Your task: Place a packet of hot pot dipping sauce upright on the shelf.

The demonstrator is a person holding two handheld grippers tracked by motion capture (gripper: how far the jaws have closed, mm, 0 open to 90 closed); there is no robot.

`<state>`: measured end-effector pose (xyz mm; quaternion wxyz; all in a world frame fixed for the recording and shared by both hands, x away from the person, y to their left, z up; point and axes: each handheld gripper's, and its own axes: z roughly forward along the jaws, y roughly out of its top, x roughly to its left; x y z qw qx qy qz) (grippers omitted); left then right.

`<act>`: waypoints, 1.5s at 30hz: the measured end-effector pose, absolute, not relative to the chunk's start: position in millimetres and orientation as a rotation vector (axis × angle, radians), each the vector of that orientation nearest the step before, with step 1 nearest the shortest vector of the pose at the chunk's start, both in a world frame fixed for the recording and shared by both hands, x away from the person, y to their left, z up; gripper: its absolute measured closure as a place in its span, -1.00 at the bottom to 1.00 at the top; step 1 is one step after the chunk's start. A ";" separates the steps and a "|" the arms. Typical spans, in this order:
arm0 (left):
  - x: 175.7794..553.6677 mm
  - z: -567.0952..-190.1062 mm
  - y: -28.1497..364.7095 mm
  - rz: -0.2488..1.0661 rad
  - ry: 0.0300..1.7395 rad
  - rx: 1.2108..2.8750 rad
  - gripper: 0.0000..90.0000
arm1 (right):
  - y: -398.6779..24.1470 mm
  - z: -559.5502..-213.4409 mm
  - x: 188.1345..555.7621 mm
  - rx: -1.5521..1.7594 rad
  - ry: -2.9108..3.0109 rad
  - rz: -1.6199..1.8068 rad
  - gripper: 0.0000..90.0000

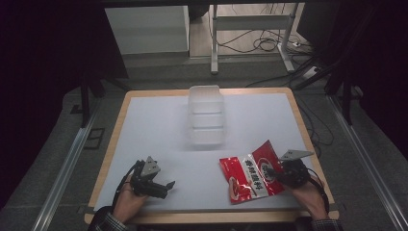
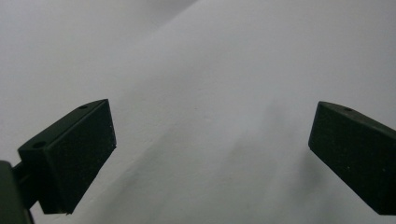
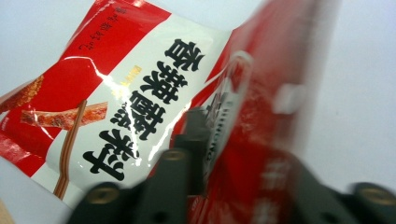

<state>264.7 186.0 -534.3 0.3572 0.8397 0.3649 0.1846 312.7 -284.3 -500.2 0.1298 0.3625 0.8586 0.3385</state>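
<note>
A red and white snack bag (image 1: 249,174) with black characters lies at the front right of the white table (image 1: 159,125). My right gripper (image 1: 275,172) is shut on the bag's right edge, which is bent upward. In the right gripper view the bag (image 3: 126,93) spreads to the left, and its red edge is pinched between the black jaws of the right gripper (image 3: 215,154). My left gripper (image 1: 166,186) rests low at the front left, open, jaws pointing right. Its left gripper view looks past the left gripper (image 2: 210,154) at bare table with nothing between the jaws.
A clear plastic container (image 1: 207,115) with several compartments stands at the middle back of the table. The table has a wooden rim (image 1: 118,125). Behind it are a metal frame (image 1: 250,29) and cables (image 1: 269,45) on the floor.
</note>
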 end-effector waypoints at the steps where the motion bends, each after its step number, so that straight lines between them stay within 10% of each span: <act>1: 264.6 -534.0 186.1 0.477 0.942 2.165 -0.98 | -282.9 -498.5 311.7 1.041 2.487 0.984 0.93; 45: 262.7 -530.9 185.2 0.491 0.925 2.153 -0.98 | -248.9 -376.4 311.0 0.916 2.306 1.193 0.95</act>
